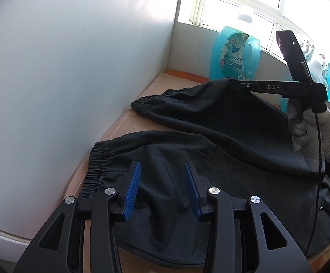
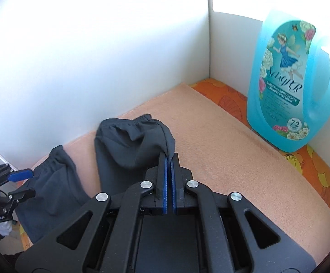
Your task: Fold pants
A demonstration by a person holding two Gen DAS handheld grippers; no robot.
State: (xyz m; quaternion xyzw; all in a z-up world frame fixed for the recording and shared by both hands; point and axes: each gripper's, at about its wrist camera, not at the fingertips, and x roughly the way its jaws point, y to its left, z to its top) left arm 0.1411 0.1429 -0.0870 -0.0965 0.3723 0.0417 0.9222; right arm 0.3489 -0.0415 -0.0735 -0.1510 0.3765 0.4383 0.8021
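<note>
On the peach towel (image 2: 222,136) by the white wall, the black pants (image 1: 210,141) lie half spread. My right gripper (image 2: 169,159) is clamped on one leg's edge, lifting it; my left gripper (image 1: 162,182) hangs parted over the other leg, gripping nothing. That thin pinch could slip, I reckon, or snag the detergent bottle (image 2: 285,86).
</note>
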